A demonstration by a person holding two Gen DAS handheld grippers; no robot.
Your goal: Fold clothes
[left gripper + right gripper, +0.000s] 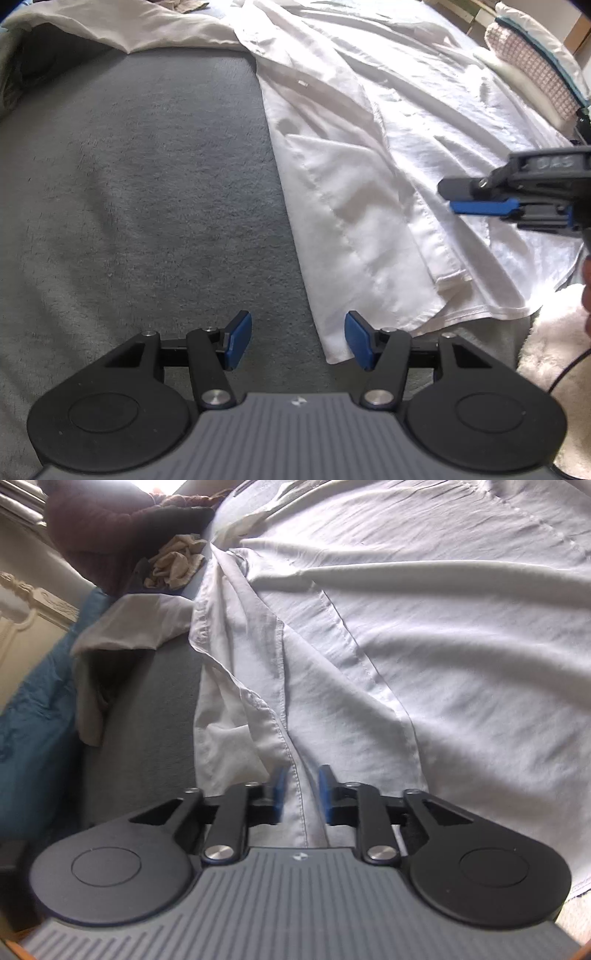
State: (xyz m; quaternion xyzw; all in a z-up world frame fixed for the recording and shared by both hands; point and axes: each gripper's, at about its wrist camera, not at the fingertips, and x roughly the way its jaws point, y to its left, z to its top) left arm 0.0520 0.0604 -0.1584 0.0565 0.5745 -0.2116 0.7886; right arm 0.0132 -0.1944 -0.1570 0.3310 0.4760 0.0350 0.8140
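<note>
White cotton shirt (388, 155) lies spread and creased on a grey blanket (140, 192). The right gripper (300, 794) hovers over its stitched placket, fingers (279, 790) narrowly parted, pinching nothing. The left gripper (298, 341) hangs at the hem edge, fingers (238, 339) spread, empty.

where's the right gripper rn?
In the left wrist view the right gripper comes in from the right edge, over the white shirt spread on the grey blanket, up and right of the left gripper.

White shirt (388, 155): thin creased cloth; grey blanket (147, 184): matt, fuzzy.
</note>
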